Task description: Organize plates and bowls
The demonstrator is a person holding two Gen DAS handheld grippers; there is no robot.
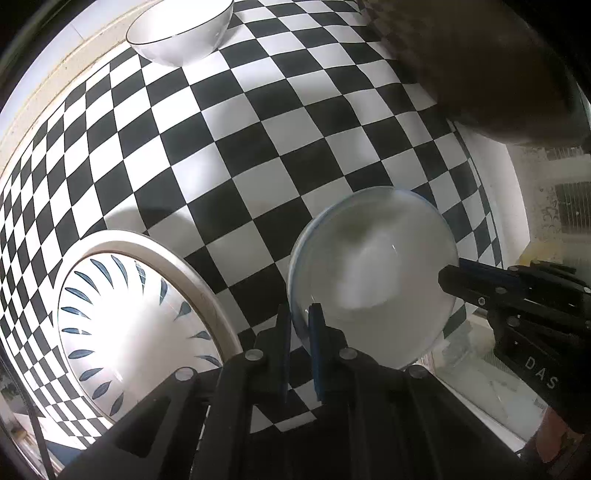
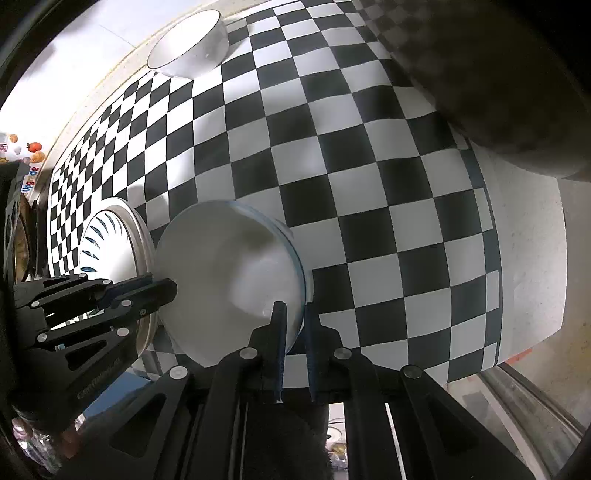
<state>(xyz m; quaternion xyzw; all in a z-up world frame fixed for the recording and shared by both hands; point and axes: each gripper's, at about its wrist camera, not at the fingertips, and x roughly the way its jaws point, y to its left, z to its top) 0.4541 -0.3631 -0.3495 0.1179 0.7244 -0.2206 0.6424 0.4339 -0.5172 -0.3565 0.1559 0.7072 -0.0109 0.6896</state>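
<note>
A small white bowl with a thin blue rim [image 1: 373, 277] [image 2: 232, 277] is held above the checkered table by both grippers. My left gripper [image 1: 300, 321] is shut on its rim at one side; it also shows in the right wrist view [image 2: 168, 290]. My right gripper [image 2: 294, 317] is shut on the opposite rim; it also shows in the left wrist view [image 1: 448, 278]. A large plate with blue leaf marks [image 1: 136, 325] [image 2: 110, 243] lies on the table just left of the bowl. A white bowl with a dark rim [image 1: 181, 33] [image 2: 188, 46] stands at the far edge.
The black-and-white checkered cloth [image 1: 258, 147] [image 2: 369, 184] covers the table. A dark blurred object [image 1: 480, 66] [image 2: 498, 74] fills the upper right of both views. The table's right edge [image 2: 532, 258] drops to the floor.
</note>
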